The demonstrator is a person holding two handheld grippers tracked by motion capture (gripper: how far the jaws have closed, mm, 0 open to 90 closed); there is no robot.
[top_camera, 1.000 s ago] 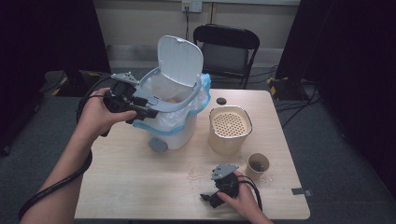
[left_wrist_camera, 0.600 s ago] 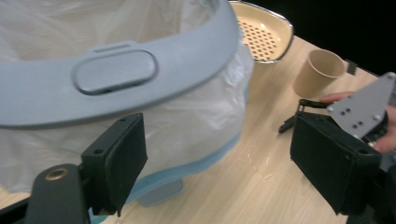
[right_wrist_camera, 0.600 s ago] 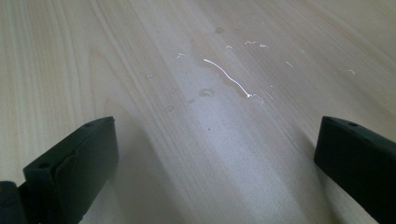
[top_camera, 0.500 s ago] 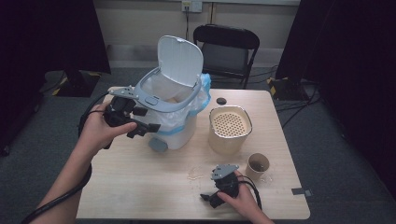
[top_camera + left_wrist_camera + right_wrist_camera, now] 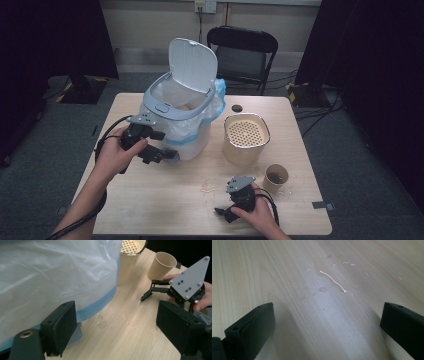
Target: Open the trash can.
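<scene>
The left gripper (image 5: 161, 154), jaws just opened wide and empty, hangs beside the lined bin (image 5: 182, 117) at the table's (image 5: 150, 210) back-left (likely freeing the liner), while the right gripper (image 5: 231, 202) rests open near the front edge.

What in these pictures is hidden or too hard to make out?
- Bin: high view, its raised lid and white liner hide most of the inside.
- Paper cup: high view, contents too small to tell.
- Bin base: left gripper view, covered by liner; top cut off by the edge.
- Small dark thing: too small.
</scene>
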